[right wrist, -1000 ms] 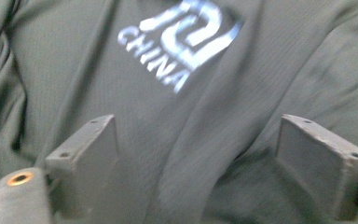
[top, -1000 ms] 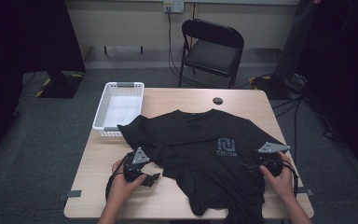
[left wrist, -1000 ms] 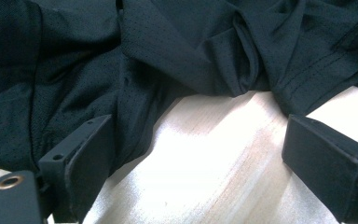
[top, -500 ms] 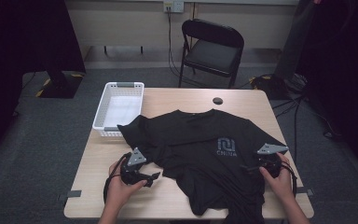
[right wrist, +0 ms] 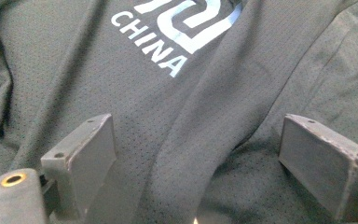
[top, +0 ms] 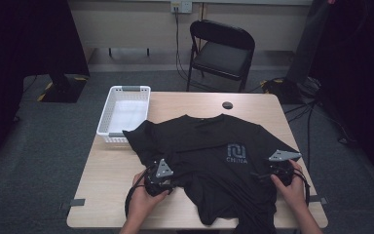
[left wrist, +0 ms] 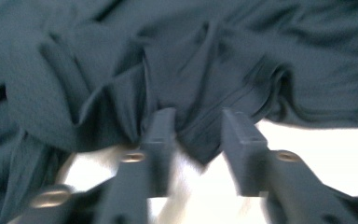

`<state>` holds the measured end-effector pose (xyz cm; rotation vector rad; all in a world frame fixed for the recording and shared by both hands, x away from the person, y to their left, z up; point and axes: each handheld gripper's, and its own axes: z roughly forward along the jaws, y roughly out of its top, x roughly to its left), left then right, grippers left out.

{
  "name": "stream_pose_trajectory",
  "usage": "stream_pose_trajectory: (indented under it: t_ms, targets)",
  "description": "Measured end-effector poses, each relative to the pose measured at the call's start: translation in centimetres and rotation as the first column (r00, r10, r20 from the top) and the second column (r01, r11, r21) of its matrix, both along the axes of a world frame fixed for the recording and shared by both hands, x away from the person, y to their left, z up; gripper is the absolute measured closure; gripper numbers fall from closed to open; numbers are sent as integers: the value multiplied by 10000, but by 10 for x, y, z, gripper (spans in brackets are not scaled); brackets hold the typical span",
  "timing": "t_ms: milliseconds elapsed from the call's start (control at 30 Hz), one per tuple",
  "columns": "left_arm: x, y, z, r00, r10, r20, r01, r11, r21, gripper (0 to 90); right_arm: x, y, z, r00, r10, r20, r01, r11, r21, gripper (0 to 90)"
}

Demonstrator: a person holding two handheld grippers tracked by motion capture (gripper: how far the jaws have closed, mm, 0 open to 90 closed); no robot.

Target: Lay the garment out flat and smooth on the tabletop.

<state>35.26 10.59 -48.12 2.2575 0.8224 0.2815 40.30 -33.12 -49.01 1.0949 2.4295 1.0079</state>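
The left gripper [top: 158,179] is black with a grey 3-cornered plate on top and a black cable that curls behind it; close up, its 2 jaws are dark flat blocks, each with 1 round silver screw. The right gripper [top: 278,168] is black too, with the same grey plate; its 2 jaws are wide grey pads with small holes, and 1 brass ring sits by them.

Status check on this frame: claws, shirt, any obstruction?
Left claw open, straddling a shirt fold. Right claw open wide over fabric. White basket touches one sleeve.
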Motion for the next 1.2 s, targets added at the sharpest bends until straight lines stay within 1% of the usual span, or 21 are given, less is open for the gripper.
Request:
stream_pose_trajectory:
  t_ms: [33,67,133,167,233,267,300,333,367,433,500,600,633,700,733,933,967,1033,1133,1167,1200]
  targets:
    - [0,0,0,9999,-110,-40,110,9999,-53,723,0,0,0,10000,0,-2,0,10000,1,104]
    - [-1,1,1,9998,-127,-136,126,9999,-40,786,0,0,0,10000,-1,-3,1,10000,3,103]
    - [-2,3,4,9995,-170,-263,170,9999,20,848,0,0,0,10000,-2,-5,2,10000,4,103]
    - [-3,5,6,9992,-191,-347,191,9998,-8,860,0,0,0,10000,-1,-3,1,10000,1,104]
    - [-7,11,9,9983,-234,-530,225,9996,-170,867,0,0,0,10000,-1,-3,1,10000,1,104]
    - [-10,15,11,9982,-251,-536,243,9996,-159,868,0,0,0,10000,2,-1,-2,10000,0,104]
    - [-12,18,11,9980,-257,-571,244,9995,-220,869,0,0,0,10000,1,-1,-1,10000,0,104]
    - [-16,24,13,9970,-323,-705,300,9990,-341,869,0,0,0,10000,2,-1,-2,10000,0,103]
    - [-18,28,14,9970,-303,-718,276,9989,-388,869,0,0,0,10000,1,-1,-1,10000,1,103]
    - [-25,41,16,9967,-261,-773,244,9994,-233,869,0,0,0,10000,3,0,-3,10000,-1,104]
    - [-33,52,17,9956,-303,-886,269,9988,-403,869,0,0,0,10000,6,7,-6,10000,-4,104]
    - [-45,66,17,9944,-282,-1017,242,9989,-405,870,0,0,0,10000,7,4,-7,10000,-2,104]
    - [-48,71,17,9940,-279,-1056,245,9991,-335,870,0,0,0,10000,5,0,-5,10000,0,104]
    - [-52,79,17,9937,-177,-1111,145,9994,-299,871,0,0,0,10000,4,-1,-4,10000,2,104]
    - [-55,83,17,9929,-150,-1176,111,9994,-335,871,0,0,0,10000,5,1,-5,10000,1,104]
    - [-68,108,18,9921,155,-1241,-212,9987,-453,871,0,0,0,10000,3,-4,-3,10000,4,103]
    - [-71,111,17,9911,207,-1316,-272,9985,-480,871,0,0,0,10000,4,-3,-4,10000,1,103]
    - [-77,116,16,9902,281,-1368,-325,9990,-297,871,0,0,0,10000,4,-2,-4,10000,2,104]
    - [-85,122,13,9902,299,-1366,-340,9991,-272,870,0,0,0,10000,3,-2,-3,10000,4,104]
    - [-87,124,12,9900,414,-1348,-456,9986,-281,869,0,0,0,10000,2,-1,-2,10000,4,104]
    - [-88,125,13,9882,799,-1304,-853,9957,-362,865,0,0,0,10000,2,-3,-2,10000,4,104]
